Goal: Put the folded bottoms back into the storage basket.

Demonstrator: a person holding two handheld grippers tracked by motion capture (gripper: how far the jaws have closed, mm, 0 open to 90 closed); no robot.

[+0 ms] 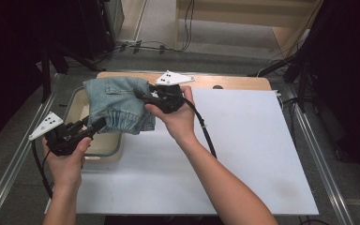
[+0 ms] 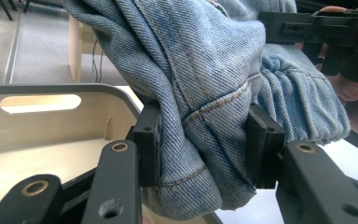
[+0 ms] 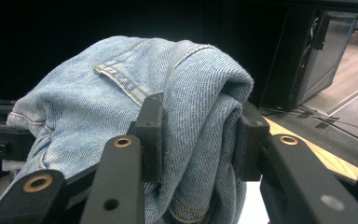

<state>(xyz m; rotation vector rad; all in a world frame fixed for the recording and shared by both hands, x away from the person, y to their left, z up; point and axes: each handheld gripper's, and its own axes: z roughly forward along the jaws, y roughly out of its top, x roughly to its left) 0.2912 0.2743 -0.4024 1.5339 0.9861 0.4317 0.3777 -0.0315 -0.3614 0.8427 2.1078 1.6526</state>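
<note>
Hanging bunched between both claws: one denim garment (image 1: 117,105), pale blue, held off the tabletop (image 1: 243,150) above the cream tub (image 1: 104,149). Long axis ran from near-left to far-right, elastic cuff end toward the near side. Left claw (image 1: 96,125) was clamped on a seamed fold at the lower edge; right claw (image 1: 140,95) was clamped on the upper fold. White sheet lay right of the tub.
</note>
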